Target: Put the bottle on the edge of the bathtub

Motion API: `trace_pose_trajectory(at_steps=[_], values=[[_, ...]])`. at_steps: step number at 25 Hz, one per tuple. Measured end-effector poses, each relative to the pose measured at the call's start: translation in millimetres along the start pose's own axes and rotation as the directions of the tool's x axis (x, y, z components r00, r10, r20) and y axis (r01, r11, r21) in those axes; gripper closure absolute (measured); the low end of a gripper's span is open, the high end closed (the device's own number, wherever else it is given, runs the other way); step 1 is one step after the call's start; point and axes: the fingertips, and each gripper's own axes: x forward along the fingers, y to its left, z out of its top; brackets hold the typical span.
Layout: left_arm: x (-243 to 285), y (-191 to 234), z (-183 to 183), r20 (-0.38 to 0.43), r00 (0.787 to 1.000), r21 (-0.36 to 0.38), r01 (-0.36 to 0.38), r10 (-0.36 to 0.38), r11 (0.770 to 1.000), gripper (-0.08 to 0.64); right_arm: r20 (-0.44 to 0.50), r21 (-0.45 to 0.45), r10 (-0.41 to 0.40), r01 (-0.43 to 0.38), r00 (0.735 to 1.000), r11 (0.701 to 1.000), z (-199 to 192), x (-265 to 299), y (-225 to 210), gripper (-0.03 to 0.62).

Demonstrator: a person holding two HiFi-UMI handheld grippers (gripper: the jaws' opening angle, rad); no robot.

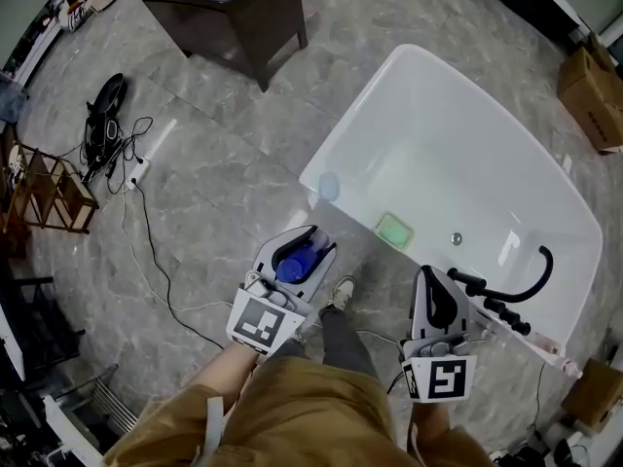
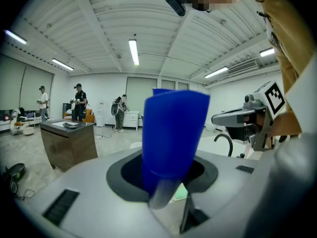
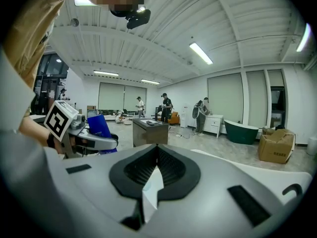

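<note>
Item 1: left claw (image 1: 310, 239), clamped on the blue bottle (image 1: 292, 264), over the floor just short of the bathtub (image 1: 355, 115) edge, ready for placing.
Item 2: right claw (image 1: 429, 278), pinched together, empty; I judge it spare.

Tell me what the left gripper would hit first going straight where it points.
Probably the bathtub, at its near rim, ahead of the left gripper and the blue bottle it holds; depth unclear.

A smooth blue plastic bottle (image 2: 173, 133) is showing a soft sheen, a white oval bathtub (image 1: 467, 125) is gleaming glossy, and grey marble-patterned floor tiles (image 1: 224, 154) are shining, polished.
</note>
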Motion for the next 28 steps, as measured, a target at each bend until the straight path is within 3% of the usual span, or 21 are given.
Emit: trace_pose_trajectory(at_steps=[6, 28], values=[[26.6, 7.7, -12.5, -0.002, 1.0, 0.023, -0.003, 0.003, 1.0, 0.41, -0.015, -0.003, 0.004, -0.004, 1.0, 1.0, -11.0, 9.7, -12.0, 0.586], [107.2, 27.6, -99.7, -0.088, 0.996, -0.009, -0.001, 0.0, 1.0, 0.41, -0.054, 0.029, 0.021, -0.019, 0.998, 0.999, -66.7, 57.4, -34.9, 0.586]])
